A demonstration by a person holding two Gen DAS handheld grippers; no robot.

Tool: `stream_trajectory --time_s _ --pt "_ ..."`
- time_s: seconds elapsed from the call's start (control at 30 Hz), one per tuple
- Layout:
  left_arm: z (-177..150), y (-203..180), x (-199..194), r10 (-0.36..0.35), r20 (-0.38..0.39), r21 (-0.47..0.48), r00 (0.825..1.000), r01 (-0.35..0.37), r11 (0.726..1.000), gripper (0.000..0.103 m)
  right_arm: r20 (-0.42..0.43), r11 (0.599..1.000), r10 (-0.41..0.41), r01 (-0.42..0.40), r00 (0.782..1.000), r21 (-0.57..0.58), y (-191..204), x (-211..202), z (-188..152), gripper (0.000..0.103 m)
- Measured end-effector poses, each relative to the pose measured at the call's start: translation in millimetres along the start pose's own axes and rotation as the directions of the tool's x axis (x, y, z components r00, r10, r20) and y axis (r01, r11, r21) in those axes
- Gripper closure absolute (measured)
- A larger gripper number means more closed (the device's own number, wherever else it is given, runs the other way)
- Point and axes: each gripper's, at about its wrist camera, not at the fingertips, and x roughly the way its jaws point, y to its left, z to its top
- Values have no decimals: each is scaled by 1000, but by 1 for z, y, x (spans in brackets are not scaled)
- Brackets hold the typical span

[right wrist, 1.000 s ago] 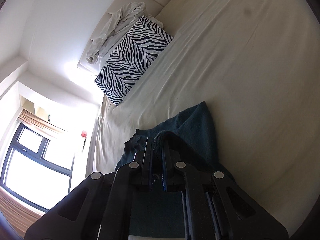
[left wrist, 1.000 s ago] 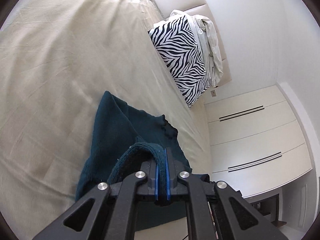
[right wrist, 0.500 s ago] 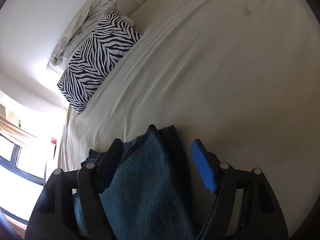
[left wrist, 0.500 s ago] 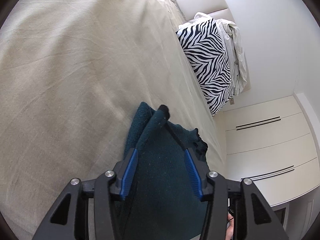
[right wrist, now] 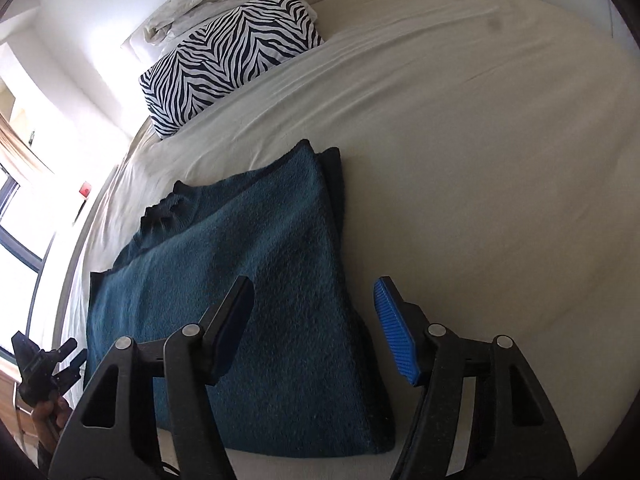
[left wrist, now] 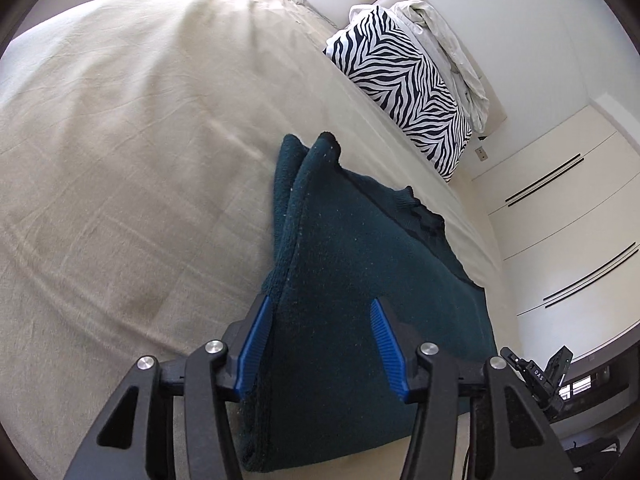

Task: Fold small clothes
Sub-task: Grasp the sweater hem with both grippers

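My left claw (left wrist: 320,344) is released, pads clear of the folded sweater (left wrist: 360,280) lying low centre on the bed (left wrist: 120,140). My right claw (right wrist: 316,328) is narrowing, gripping nothing, straddling the sweater's right edge. Zebra pillow (right wrist: 232,52) upper left.

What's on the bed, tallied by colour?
Dark teal: 1, folded sweater
Black-and-white zebra: 1, pillow
Off-white: 1, crumpled cloth behind the pillow
Total: 3
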Motion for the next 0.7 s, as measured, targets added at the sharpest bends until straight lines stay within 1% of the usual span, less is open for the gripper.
stream_trajectory --time_s 0.03,0.1,0.23,0.3,0.33,0.4,0.43,0.5,0.53,0.57,0.6,0.7 --pt "-2 -1 -2 13 5 10 1000 -13 1000 49 -5 1000 -1 1 1000 5 -2 -1 -3 49" --pt "-5 -2 -5 24 6 29 1000 -24 999 50 -11 1000 -5 5 1000 13 -5 -4 -7 57" --pt "-16 -1 -9 44 10 60 999 -44 997 56 -32 1000 -19 18 999 -16 -7 -9 -22 64" --pt "-20 -2 -8 59 9 76 998 -60 995 64 -40 999 -33 31 999 -41 -5 -9 -29 68" --pt "-22 -2 -7 69 8 84 998 -70 994 66 -40 998 -37 35 999 -51 -4 -10 -31 68" --pt "-25 -3 -6 90 8 99 996 -90 991 74 -35 998 -43 41 998 -56 -4 -12 -34 69" --pt "-27 -3 -6 98 10 105 995 -99 990 76 -32 998 -44 42 999 -55 -4 -13 -34 70" --pt "-29 -2 -5 114 5 114 993 -114 987 86 -26 997 -51 50 998 -60 -3 -16 -34 75" --pt "-30 -1 -5 124 7 116 992 -124 985 89 -23 996 -56 54 998 -65 -2 -17 -34 76" --pt "-31 1 -5 132 8 115 991 -132 985 93 -22 995 -64 62 998 -73 -2 -18 -35 82" --pt "-32 2 -5 134 9 111 991 -134 985 94 -20 994 -74 72 997 -82 -1 -19 -35 88" --pt "-33 3 -5 143 11 110 990 -143 983 94 -6 991 -90 89 996 -99 0 -22 -37 92"
